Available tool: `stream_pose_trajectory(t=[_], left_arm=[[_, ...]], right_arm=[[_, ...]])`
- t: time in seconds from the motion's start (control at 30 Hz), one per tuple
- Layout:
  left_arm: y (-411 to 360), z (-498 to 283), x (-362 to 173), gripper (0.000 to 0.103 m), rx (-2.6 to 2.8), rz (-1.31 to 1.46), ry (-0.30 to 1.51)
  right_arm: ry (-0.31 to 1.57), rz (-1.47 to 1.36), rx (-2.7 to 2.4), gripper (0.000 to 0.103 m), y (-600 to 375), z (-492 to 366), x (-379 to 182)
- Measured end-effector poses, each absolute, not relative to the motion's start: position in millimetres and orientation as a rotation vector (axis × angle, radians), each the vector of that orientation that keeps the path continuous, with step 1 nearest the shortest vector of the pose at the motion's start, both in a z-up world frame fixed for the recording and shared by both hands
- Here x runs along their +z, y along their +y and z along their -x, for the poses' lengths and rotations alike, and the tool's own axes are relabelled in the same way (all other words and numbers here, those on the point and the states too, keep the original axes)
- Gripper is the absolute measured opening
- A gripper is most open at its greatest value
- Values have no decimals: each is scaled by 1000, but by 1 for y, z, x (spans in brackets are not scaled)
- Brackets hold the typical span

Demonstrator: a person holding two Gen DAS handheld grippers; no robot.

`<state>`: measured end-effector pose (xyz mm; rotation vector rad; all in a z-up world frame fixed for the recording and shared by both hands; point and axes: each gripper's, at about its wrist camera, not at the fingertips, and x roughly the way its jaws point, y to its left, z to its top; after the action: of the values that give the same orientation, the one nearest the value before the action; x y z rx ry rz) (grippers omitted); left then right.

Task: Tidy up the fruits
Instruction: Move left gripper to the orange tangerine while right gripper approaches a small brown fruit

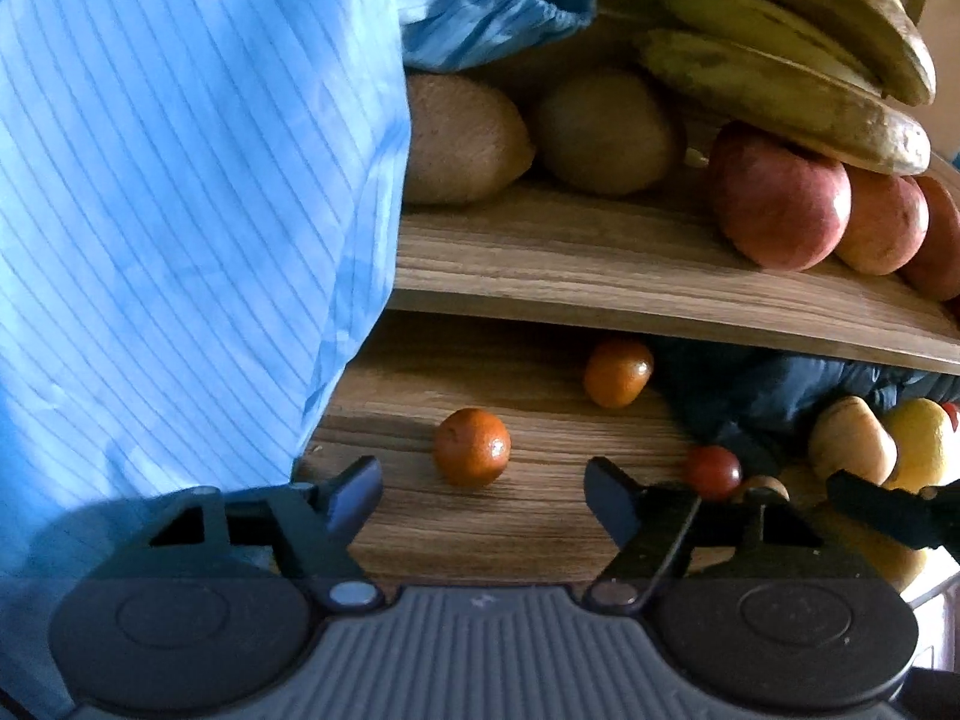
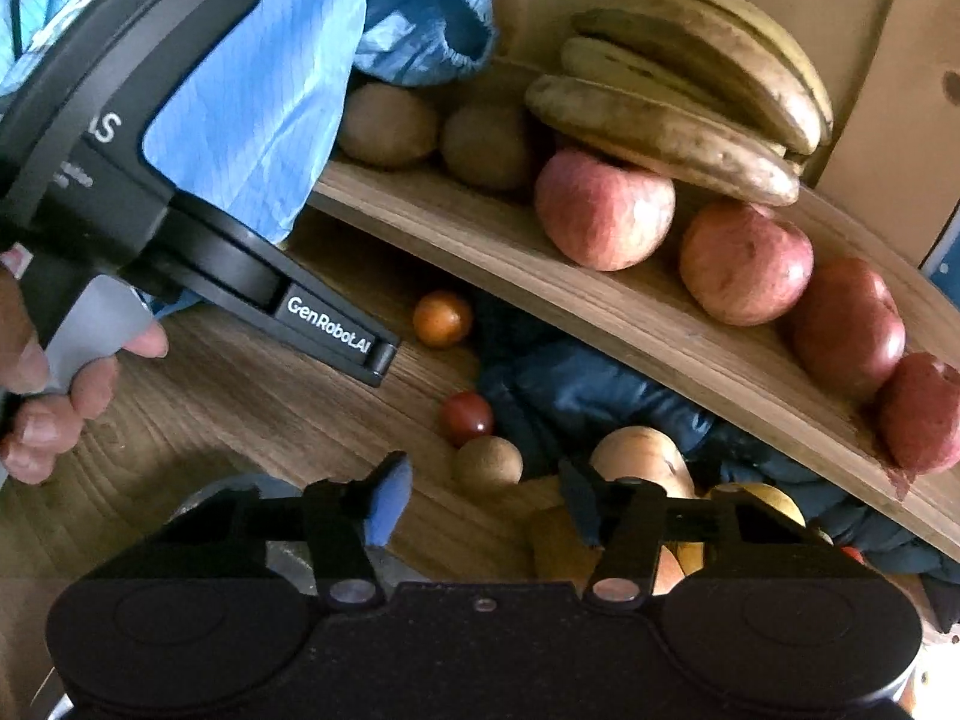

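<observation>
Wooden shelf (image 1: 600, 264) above a wooden tabletop (image 1: 540, 516) — dark blue cloth (image 2: 600, 384) bunched underneath.

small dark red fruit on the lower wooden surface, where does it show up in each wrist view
Left wrist view: the small dark red fruit sits low right of centre, just past the left gripper's right fingertip.
Right wrist view: it lies near the centre, above a small brown fruit.
Shared landmark: the bananas on the upper shelf.
</observation>
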<state>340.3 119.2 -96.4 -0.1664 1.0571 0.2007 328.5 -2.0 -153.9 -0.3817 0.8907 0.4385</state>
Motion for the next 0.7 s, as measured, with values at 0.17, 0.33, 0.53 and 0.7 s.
stream_pose_trajectory(t=[0.17, 0.33, 0.53, 0.7], left_arm=[[123, -343, -103, 63, 188, 181, 1074], [127, -351, -108, 62, 179, 191, 1081], [126, -348, -103, 54, 180, 194, 1072], [126, -349, -103, 36, 149, 207, 1068]], right_arm=[[912, 390, 433, 41, 1, -336, -160], [925, 395, 433, 40, 2, -340, -164], [944, 388, 441, 37, 4, -345, -170], [953, 376, 439, 32, 1, -348, -174]])
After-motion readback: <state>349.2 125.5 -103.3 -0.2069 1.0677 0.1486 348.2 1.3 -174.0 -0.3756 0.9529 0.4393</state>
